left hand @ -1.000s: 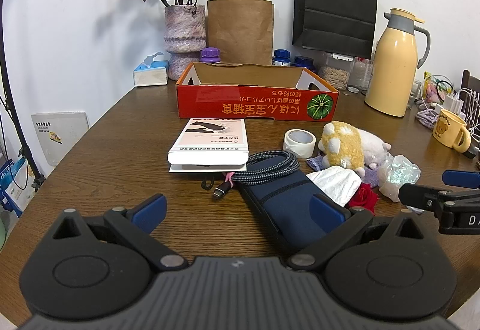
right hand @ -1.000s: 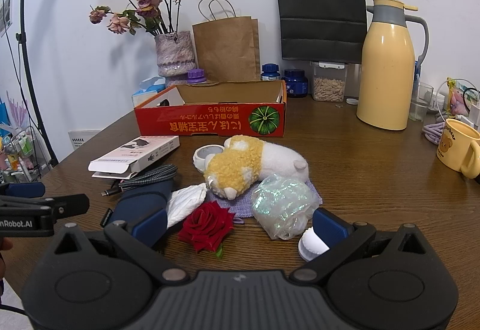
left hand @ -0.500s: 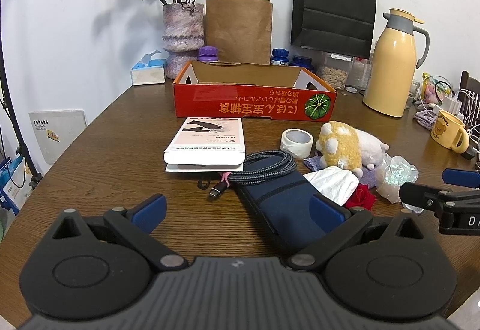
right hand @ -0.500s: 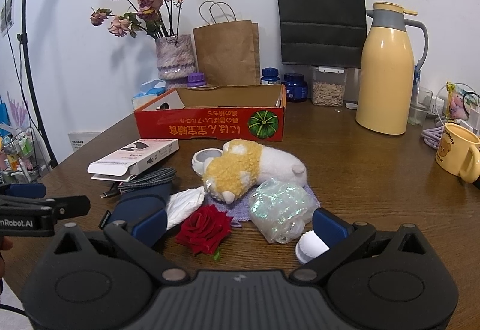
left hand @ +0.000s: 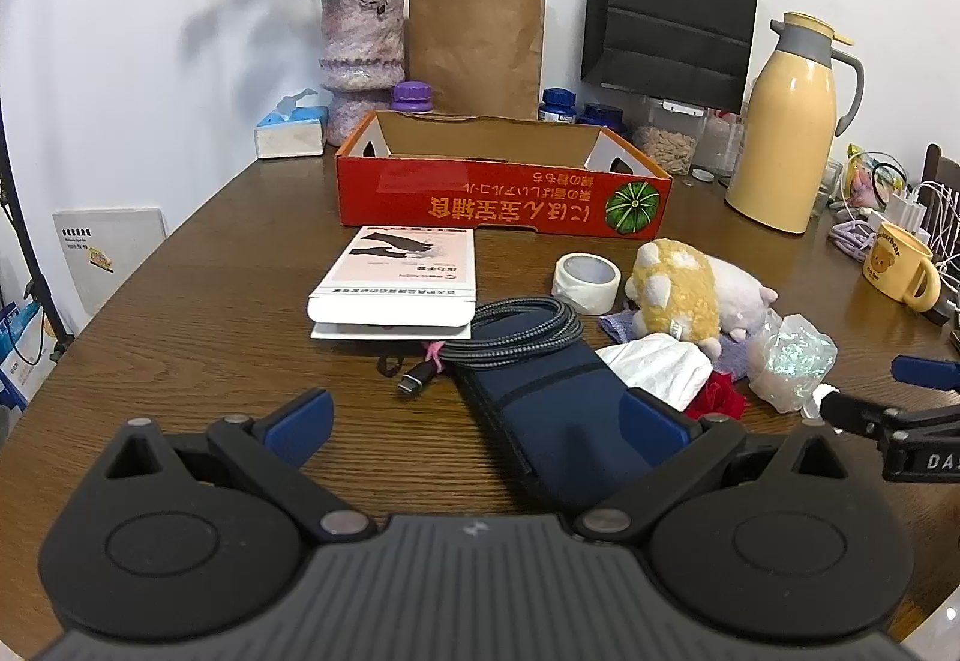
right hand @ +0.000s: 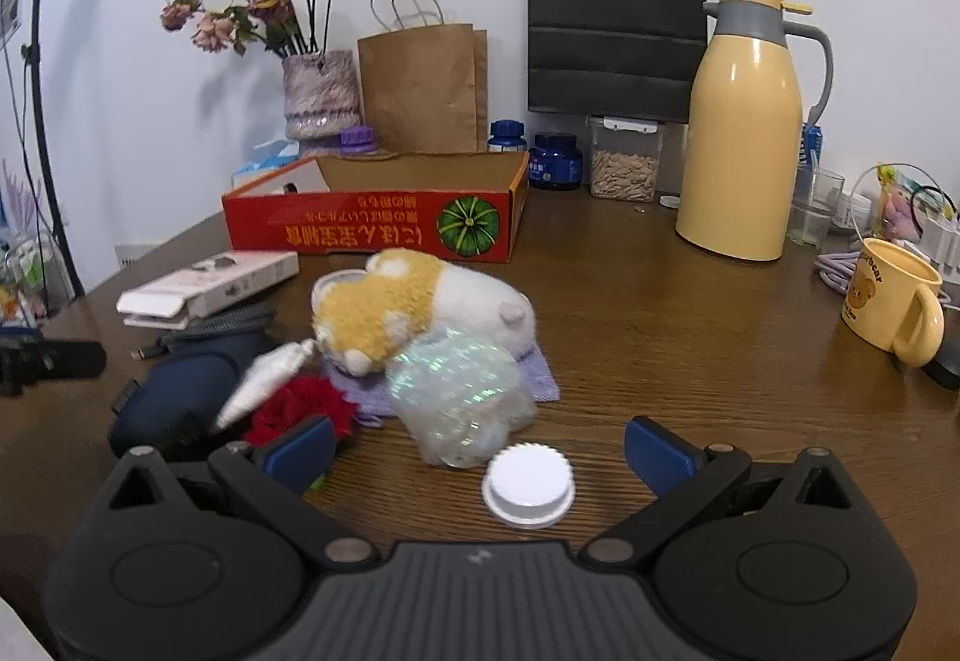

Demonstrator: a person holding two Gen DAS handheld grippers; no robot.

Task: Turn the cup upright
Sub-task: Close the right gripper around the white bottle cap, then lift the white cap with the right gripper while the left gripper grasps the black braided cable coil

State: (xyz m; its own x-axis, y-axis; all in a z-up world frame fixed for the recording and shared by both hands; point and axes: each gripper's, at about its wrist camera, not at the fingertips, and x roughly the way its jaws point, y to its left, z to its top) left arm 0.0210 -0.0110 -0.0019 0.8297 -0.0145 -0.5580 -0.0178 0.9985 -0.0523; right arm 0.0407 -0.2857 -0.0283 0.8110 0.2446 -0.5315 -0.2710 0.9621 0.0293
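Observation:
An iridescent clear cup (right hand: 459,397) lies on its side on the brown table (right hand: 690,337), its white round end (right hand: 528,484) facing my right wrist camera. My right gripper (right hand: 480,445) is open, and that white end sits between its blue fingertips without touching them. The same cup (left hand: 792,364) appears at the right of the left wrist view, beside the right gripper's fingers (left hand: 852,415). My left gripper (left hand: 474,415) is open over a navy pouch (left hand: 552,415), holding nothing. A yellow bear mug (right hand: 888,304) stands upright at the far right.
A plush toy (right hand: 414,310), red rose (right hand: 297,409), white cloth (left hand: 654,367) and purple cloth crowd the cup's left and back. A tape roll (left hand: 585,281), coiled cable (left hand: 516,328), white box (left hand: 399,280), red carton (left hand: 498,193) and yellow thermos (right hand: 741,144) stand beyond.
My right gripper has moved forward and to the right, so the cup's white end now lies between its fingers. The left gripper has barely shifted. Both stay open.

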